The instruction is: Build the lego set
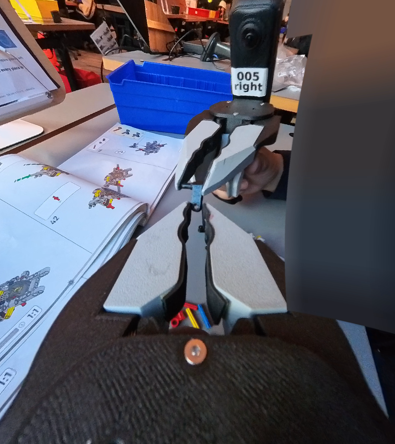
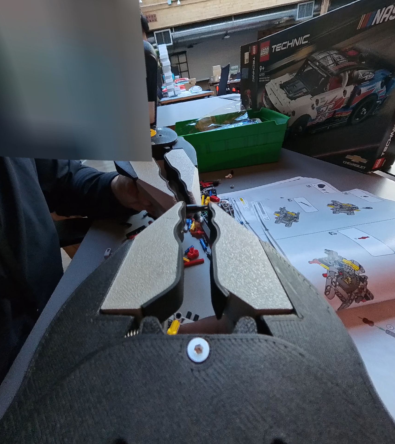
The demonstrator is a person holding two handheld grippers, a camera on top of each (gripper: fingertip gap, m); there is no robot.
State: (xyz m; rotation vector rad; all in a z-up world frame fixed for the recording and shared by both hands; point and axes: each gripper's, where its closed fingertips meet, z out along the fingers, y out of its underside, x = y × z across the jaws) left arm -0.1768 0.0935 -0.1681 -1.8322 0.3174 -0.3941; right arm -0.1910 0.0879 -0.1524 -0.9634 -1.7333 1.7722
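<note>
In the left wrist view my left gripper (image 1: 196, 205) is shut on the lower end of a small grey-blue connector piece (image 1: 197, 193), held above the grey table. My right gripper (image 1: 191, 188) comes down from above and faces it. It is shut on a short black pin (image 1: 186, 186) that sticks into the upper end of the grey piece. In the right wrist view my right gripper (image 2: 197, 207) holds the black pin (image 2: 195, 207) crosswise between its tips. The left gripper (image 2: 190, 200) meets it from the upper left, and the grey piece is hidden there.
An open instruction booklet (image 1: 59, 204) lies to the left of the left gripper; it also shows in the right wrist view (image 2: 335, 228). A blue bin (image 1: 167, 101) stands behind it. A green bin (image 2: 234, 141) and a large toy box (image 2: 335, 96) stand farther off. Several loose coloured pieces (image 2: 194, 254) lie under the grippers. Less than 4 cm separates the two grippers' tips.
</note>
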